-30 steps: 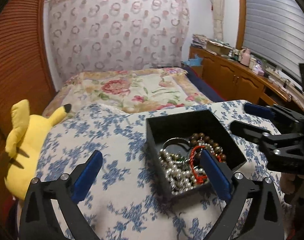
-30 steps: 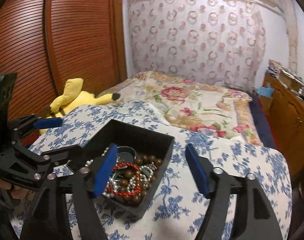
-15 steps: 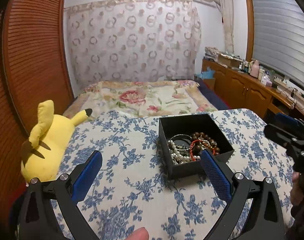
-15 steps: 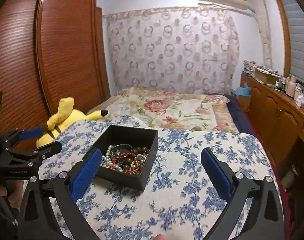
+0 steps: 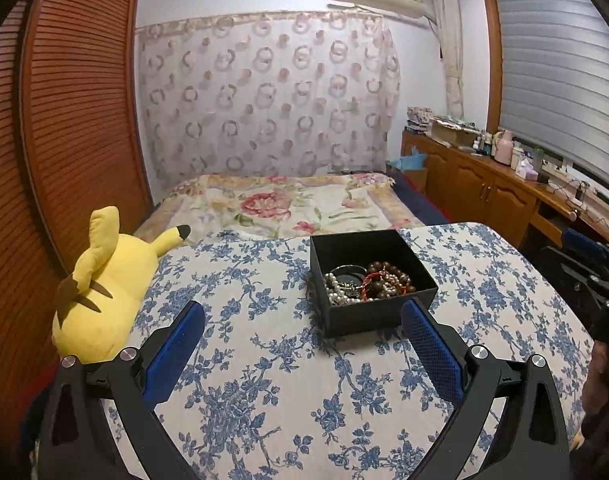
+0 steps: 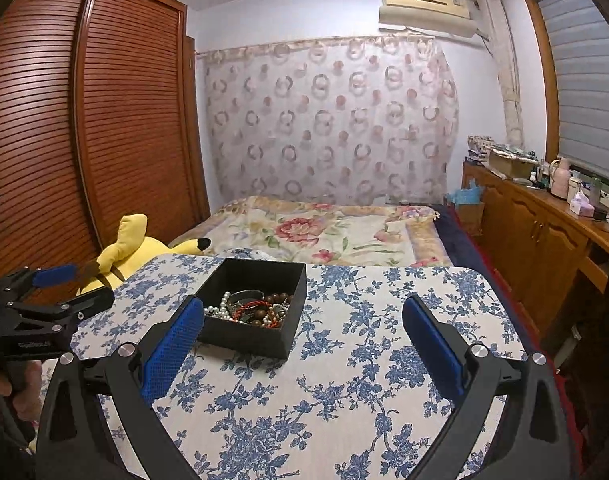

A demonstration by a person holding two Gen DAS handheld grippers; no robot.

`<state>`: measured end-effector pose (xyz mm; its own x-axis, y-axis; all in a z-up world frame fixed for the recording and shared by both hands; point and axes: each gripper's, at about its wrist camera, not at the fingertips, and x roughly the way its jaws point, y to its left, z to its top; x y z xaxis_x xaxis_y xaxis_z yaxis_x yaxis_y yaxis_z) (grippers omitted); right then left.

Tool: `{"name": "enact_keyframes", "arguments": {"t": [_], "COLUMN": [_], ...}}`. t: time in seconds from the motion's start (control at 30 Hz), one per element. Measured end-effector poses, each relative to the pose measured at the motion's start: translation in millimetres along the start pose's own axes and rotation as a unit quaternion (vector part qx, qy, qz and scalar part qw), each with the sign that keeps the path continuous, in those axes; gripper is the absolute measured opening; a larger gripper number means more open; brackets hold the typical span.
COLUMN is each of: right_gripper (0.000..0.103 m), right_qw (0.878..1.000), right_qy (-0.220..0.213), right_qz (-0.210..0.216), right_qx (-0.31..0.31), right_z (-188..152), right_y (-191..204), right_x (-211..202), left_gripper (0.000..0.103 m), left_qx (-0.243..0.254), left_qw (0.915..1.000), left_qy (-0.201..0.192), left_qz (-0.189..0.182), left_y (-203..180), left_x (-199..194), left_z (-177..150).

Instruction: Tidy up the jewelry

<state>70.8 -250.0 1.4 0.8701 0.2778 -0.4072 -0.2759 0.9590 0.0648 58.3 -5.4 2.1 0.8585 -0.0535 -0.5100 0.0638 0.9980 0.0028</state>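
Observation:
A black open box [image 5: 378, 318] stands on the blue-flowered tablecloth [image 5: 264, 380]. It holds a tangle of jewelry [image 5: 366, 282]: white pearls, brown wooden beads, a red cord bracelet and a dark bangle. The box also shows in the right wrist view [image 6: 246, 340], with the jewelry [image 6: 254, 308] inside. My left gripper [image 5: 304, 340] is open and empty, held back from the box's near side. My right gripper [image 6: 302, 340] is open and empty, to the right of the box and behind it.
A yellow plush toy [image 5: 108, 284] lies at the table's left edge. A bed [image 5: 288, 204] with a floral cover lies beyond the table. A wooden wardrobe [image 6: 84, 128] stands on the left and a cluttered wooden sideboard [image 6: 544, 216] on the right.
Both grippers have pulled back and up from the box, which now looks smaller and farther. The right gripper's jaws have opened wider. The jewelry stays in the box.

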Motion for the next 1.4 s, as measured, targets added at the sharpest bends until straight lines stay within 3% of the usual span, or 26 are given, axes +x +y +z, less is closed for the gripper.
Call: {"name": "enact_keyframes", "arguments": {"t": [1.4], "right_gripper": [0.100], "right_qw": [1.000], "right_qy": [0.004], "right_qz": [-0.004], "right_qx": [0.007], "right_z": [-5.6], "right_y": [-3.2], "right_x": [3.1], "left_gripper": [0.095], "left_qx": [-0.007], "left_qw": [0.9999], "left_qy": [-0.012], "left_qz": [0.001], "left_y": [-1.8], "left_x": [-5.7], "left_z": [-4.9]}}
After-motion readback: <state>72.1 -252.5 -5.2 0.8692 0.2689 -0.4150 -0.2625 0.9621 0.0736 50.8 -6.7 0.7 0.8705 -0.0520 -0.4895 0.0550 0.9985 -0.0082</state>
